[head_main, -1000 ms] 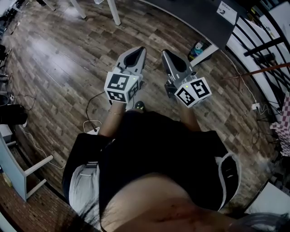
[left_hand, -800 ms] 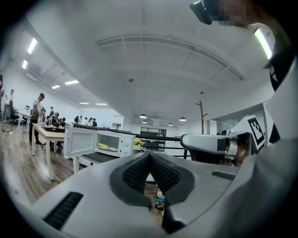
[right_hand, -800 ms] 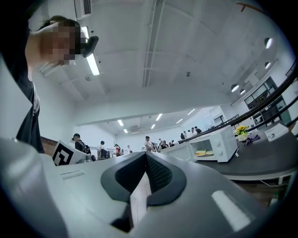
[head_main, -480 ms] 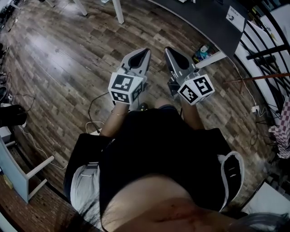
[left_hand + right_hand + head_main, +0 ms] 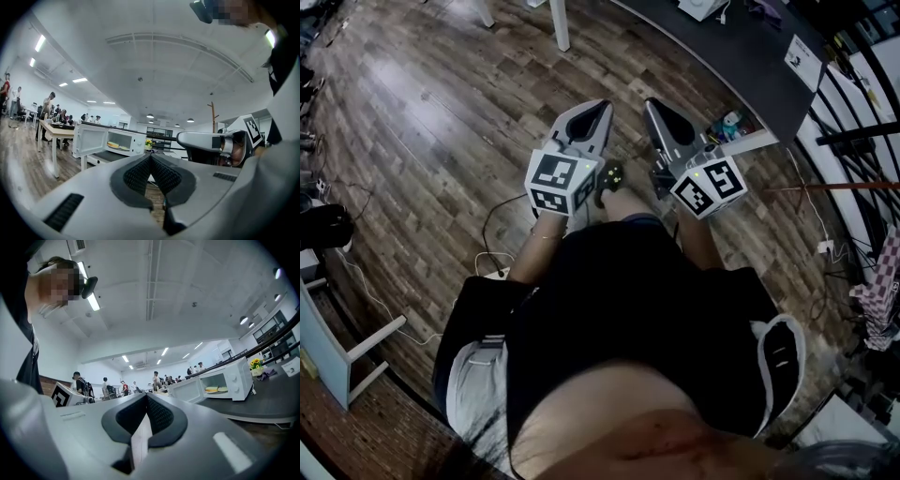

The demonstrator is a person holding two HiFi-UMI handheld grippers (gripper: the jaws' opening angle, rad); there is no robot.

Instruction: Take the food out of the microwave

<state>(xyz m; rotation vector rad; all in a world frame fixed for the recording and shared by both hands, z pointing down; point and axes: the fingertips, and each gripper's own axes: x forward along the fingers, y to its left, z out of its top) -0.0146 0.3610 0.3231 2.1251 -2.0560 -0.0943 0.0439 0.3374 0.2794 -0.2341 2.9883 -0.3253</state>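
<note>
Head view: looking steeply down on the left gripper (image 5: 600, 106) and right gripper (image 5: 652, 103), held side by side, near each other but apart, both pointing away from the body. Marker cube (image 5: 561, 181) at the back of each. Below them a wood floor (image 5: 441, 112), with a shoe (image 5: 610, 174) showing in the gap between the two. Ahead, at upper right, a dark table (image 5: 741, 42). On the floor to the left, a cable (image 5: 492, 211) and a white power strip (image 5: 492, 273).

Left gripper view: jaws brought fully together, ribbed pads (image 5: 138, 174) meeting at the tip, with nothing held between them. Past the tip and left of centre, well apart from the gripper, a white microwave (image 5: 131, 141) on the table, its door (image 5: 89, 139) swung open to the left. Inside the cavity, low on its floor, the food (image 5: 114, 145): flat and yellowish, out of reach of either gripper. Just right of the microwave, yellow flowers (image 5: 149, 142). Right gripper alongside at the right edge, cube included. Far left, people (image 5: 50, 105) in the background.

Right gripper view: jaws closed tight here as well, gripping nothing. Microwave now off to the right on the table, door open toward the left, food lying inside. Flowers further right of it. Left gripper's cube at the left edge; people standing far behind.
</note>
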